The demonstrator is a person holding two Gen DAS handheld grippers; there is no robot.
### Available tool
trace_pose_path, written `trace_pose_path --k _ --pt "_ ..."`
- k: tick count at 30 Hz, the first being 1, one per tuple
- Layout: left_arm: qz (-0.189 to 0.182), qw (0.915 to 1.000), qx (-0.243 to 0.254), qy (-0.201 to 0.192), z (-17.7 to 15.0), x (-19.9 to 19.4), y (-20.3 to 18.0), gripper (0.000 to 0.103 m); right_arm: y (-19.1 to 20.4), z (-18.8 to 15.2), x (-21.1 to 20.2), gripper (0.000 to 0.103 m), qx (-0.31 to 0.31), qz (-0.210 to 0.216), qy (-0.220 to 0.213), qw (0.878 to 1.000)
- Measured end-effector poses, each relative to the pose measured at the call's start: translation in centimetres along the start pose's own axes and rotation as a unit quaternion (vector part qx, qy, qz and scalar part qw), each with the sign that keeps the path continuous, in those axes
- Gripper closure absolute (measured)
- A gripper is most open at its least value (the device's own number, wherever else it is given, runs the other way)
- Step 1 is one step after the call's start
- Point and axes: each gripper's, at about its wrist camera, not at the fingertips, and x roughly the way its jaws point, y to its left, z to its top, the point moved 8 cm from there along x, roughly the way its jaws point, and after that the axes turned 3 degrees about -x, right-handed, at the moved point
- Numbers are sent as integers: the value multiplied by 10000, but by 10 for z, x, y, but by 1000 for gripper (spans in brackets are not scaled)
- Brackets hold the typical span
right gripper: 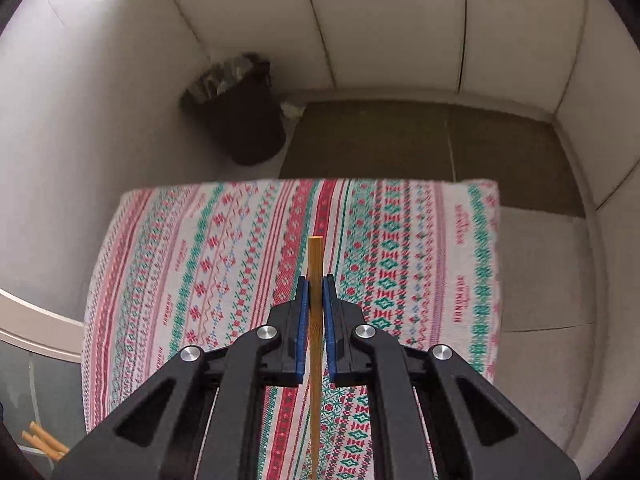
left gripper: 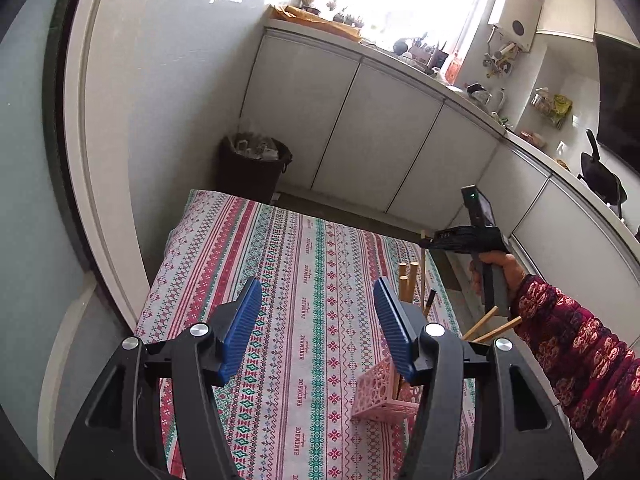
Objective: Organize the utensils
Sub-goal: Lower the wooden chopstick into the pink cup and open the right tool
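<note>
While the left tongs [left gripper: 318, 312] are held open above the patterned tablecloth [left gripper: 280, 280], with nothing between the blue pads [left gripper: 244, 320], the pink holder [left gripper: 380, 394] is seen just to the right of them, partly hidden behind the right pad. Several wooden handles [left gripper: 408, 284] and some bamboo chopsticks [left gripper: 486, 326] are standing in this holder; a dark thin stick [left gripper: 430, 300] is also placed in it. Further right in the same view, the right tongs [left gripper: 430, 242] are held by a hand [left gripper: 504, 276] with a patterned sleeve [left gripper: 580, 356], above the holder, and a thin chopstick [left gripper: 423, 272] is seen hanging down from their tip.

On the floor beyond the table, a dark bin [left gripper: 254, 168] is seen, filled with what looks like crumpled wrapping.

From the right wrist view, the right tongs [right gripper: 315, 292] are closed on one bamboo chopstick [right gripper: 315, 264], which is pressed between both pads [right gripper: 305, 320] and passes through them lengthwise, its end sticking out past the fingertips. The holder is not shown there; only the tablecloth [right gripper: 200, 260], the bin [right gripper: 244, 120] and the floor are visible. At the lower left edge of that view, some wooden pieces [right gripper: 42, 442] are lying below the table; it cannot be told what they are.
</note>
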Motion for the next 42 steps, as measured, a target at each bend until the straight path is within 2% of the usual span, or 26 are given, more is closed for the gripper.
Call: trace_pose_path --k 4,6,9,11,14,17,21,24,27,34,37,38,39,40,41,42 --pt "-271 9994 39 -235 4 -27 -20 48 -5 27 -89 96 -23 -205 -967 9951" --pt "-414 9982 117 -414 8 -46 -32 48 6 26 -147 96 -127 -345 -1524 9876" --pt "-698 9952 57 -679 14 -78 -44 48 35 10 -233 96 -294 -463 -2330 9709" --pt "-852 9928 -25 -843 17 -99 -47 48 58 -5 -276 96 -360 -442 -2687 9615" --pt "-1043 9894 -193 -993 21 -127 -45 48 93 -29 -321 96 -621 -557 -3110 9467" --pt "-1152 9866 -249 -1128 23 -148 -42 48 122 -49 -341 96 -667 -539 -3321 9393" --pt "-1228 9840 -372 -1237 29 -166 -30 48 137 -67 -351 96 -514 -454 -3463 9356" --pt "-1273 9824 -531 -1259 33 -172 -18 48 136 -84 -341 96 -350 -359 -3428 9381" --pt "-1324 9817 -623 -1219 33 -173 -11 48 142 -103 -321 96 -460 -540 -3427 9367" --pt "-1256 9831 -652 -1160 34 -171 -7 48 138 -139 -247 96 -66 -216 -2916 9563" --pt "-1265 9831 -672 -1142 35 -171 -9 48 137 -155 -221 94 -38 -236 -2654 9638" --pt "-1276 9829 -675 -1141 35 -171 -10 48 136 -159 -216 89 -21 -222 -2591 9656" --pt "-1283 9829 -670 -1135 35 -172 -11 47 136 -161 -215 72 -24 -214 -2559 9665" --pt "-1283 9831 -662 -1126 35 -172 -13 44 137 -165 -217 62 -18 -210 -2590 9657" --pt "-1281 9832 -658 -1122 35 -173 -15 42 136 -169 -222 45 25 -228 -2675 9633" --pt "-1290 9833 -648 -1111 35 -174 -18 41 134 -171 -230 38 89 -234 -2780 9603"
